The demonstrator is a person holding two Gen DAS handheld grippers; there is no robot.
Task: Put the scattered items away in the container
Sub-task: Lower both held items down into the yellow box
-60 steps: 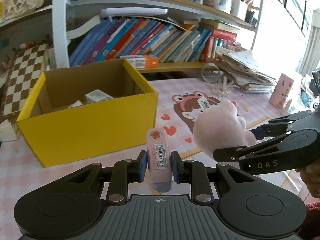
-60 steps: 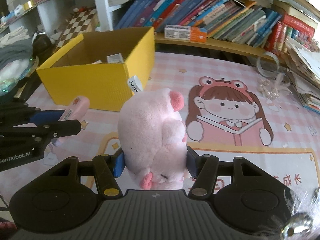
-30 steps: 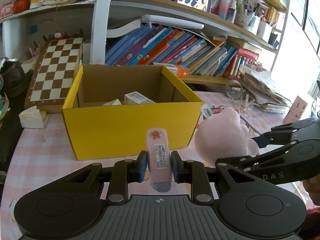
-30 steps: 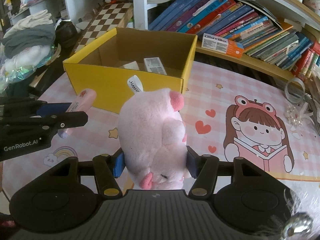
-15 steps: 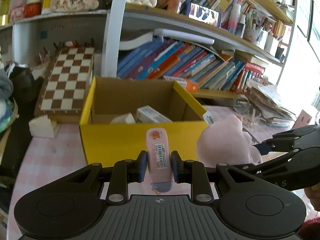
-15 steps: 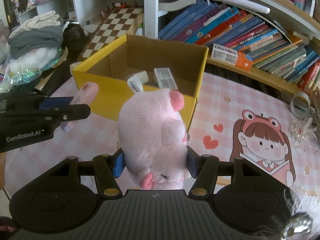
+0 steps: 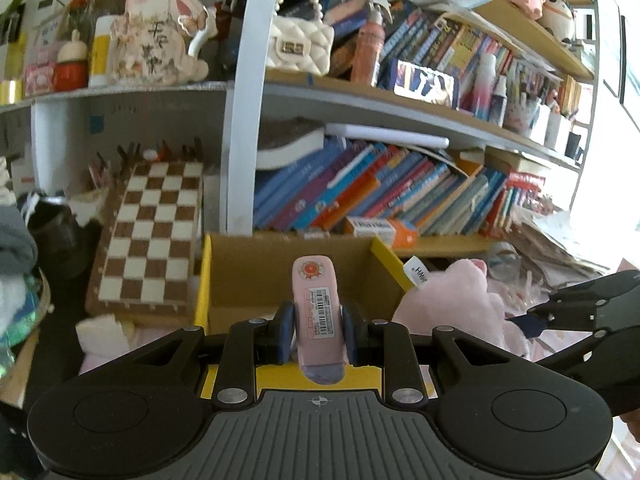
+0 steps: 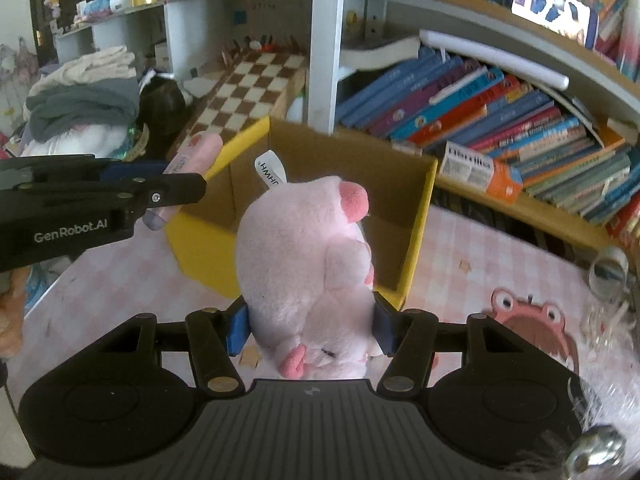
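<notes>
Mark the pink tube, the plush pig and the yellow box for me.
pink tube (image 7: 318,300), left wrist view, on its barcode label.
plush pig (image 8: 304,260), right wrist view, on its body.
yellow box (image 8: 420,216), right wrist view, on its right wall.

**Both hand-held grippers moved up to the box**

Left hand-held gripper (image 7: 319,334) has advanced from in front of the yellow box (image 7: 202,280) to right at its near wall; the pink tube (image 7: 318,312) now sits over the box opening, and the near wall is mostly hidden under the gripper. Right hand-held gripper (image 8: 310,330) has gone from mid-tabletop to the box's (image 8: 416,232) near right corner, so the pink plush pig (image 8: 308,276) now overlaps the opening. Both views tilted upward: more shelf shows, box contents no longer visible.
</notes>
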